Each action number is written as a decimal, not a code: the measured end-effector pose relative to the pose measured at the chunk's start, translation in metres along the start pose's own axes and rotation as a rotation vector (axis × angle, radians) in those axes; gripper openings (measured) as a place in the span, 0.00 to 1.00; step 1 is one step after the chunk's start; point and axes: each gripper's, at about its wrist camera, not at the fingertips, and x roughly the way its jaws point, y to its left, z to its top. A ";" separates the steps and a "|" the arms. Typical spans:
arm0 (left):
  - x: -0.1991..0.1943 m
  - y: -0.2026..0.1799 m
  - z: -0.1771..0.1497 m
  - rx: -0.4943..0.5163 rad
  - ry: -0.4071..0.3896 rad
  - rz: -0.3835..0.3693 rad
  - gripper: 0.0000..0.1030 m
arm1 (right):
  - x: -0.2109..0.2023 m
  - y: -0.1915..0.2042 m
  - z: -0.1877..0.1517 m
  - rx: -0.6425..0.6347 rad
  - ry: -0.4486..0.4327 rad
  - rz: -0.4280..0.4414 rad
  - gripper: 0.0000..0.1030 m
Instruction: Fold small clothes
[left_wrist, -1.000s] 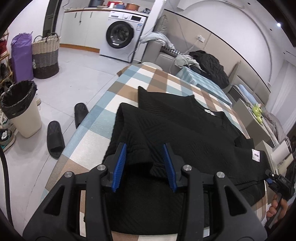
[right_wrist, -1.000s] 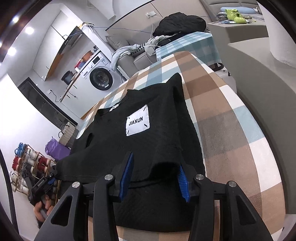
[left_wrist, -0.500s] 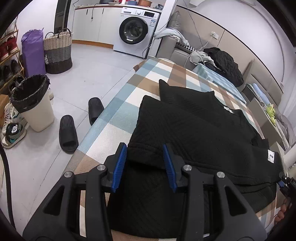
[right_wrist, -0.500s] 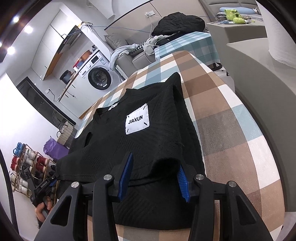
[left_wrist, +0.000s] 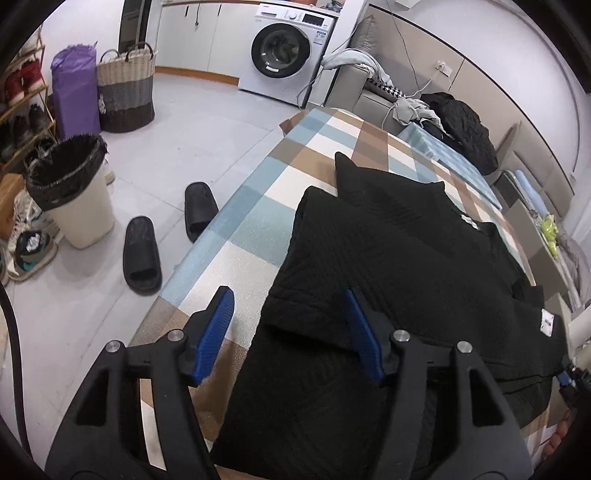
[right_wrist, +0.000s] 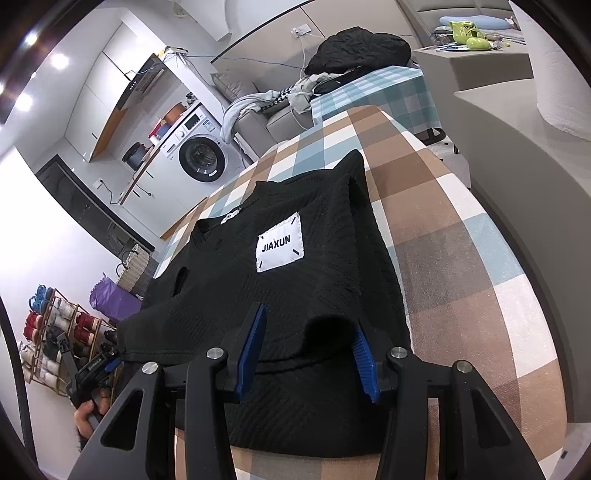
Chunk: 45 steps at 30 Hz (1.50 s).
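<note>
Checked table (left_wrist: 258, 229), one garment on it.
Black sweater (left_wrist: 388, 280) lies folded flat on the cloth, white label (right_wrist: 279, 248) upward; bare checks show at nine o'clock.

The black garment's (left_wrist: 369, 280) near hem is hidden behind the gripper bodies at the bottom of both frames, the small neck label (right_wrist: 231, 217) is too small to read, and the hand (right_wrist: 86, 415) at lower left is cut off by the fisheye edge.
</note>
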 end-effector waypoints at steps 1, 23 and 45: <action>0.001 0.000 0.000 -0.002 0.002 -0.015 0.57 | 0.000 -0.001 -0.001 0.002 0.002 -0.001 0.45; -0.011 -0.018 0.009 0.009 -0.106 -0.086 0.06 | 0.001 -0.006 0.001 0.061 -0.008 0.008 0.45; 0.036 -0.069 0.153 0.000 -0.215 -0.054 0.51 | 0.053 0.002 0.152 0.130 -0.170 -0.213 0.34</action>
